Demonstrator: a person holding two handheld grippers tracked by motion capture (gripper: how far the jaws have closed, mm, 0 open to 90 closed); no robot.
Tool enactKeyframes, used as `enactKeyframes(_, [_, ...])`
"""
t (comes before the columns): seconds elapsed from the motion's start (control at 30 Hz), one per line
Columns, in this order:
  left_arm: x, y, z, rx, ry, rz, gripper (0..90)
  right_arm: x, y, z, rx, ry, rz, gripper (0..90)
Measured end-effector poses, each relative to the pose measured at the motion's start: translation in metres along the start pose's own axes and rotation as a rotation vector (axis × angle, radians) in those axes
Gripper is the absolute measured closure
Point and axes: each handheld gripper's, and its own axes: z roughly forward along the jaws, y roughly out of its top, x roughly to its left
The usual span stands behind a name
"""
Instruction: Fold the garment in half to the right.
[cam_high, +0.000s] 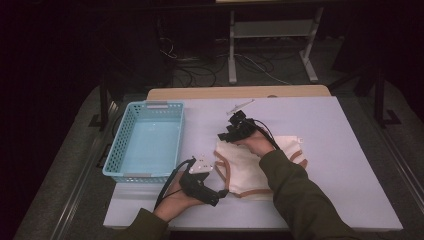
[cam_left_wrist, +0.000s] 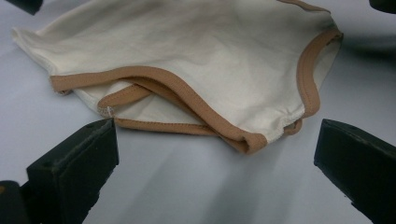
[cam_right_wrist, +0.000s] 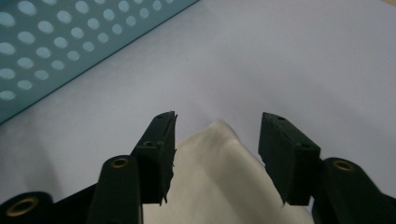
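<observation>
Blue perforated basket (cam_high: 148, 140) stands at the left of my desk (cam_high: 350, 165), nothing visible in it; just right of its near corner, my left tool (cam_high: 220, 192) lies low in my left hand (cam_high: 175, 202), jaws spread wide and gripping nothing, aimed at the near left edge of the cream cloth (cam_high: 250, 170) (tan binding along its curved edges); the cloth lies flat on the desk at centre; over its far left corner, my right tool (cam_high: 225, 136) sits with jaws half apart, the corner (cam_right_wrist: 219, 135) between them, pads not pressing it.
</observation>
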Motion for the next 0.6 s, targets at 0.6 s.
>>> enactKeyframes(0.6, [0.001,0.000,0.000,0.015,-0.006,0.016,0.0,0.005,0.007,0.039,0.095,-0.039,-0.022,57.6])
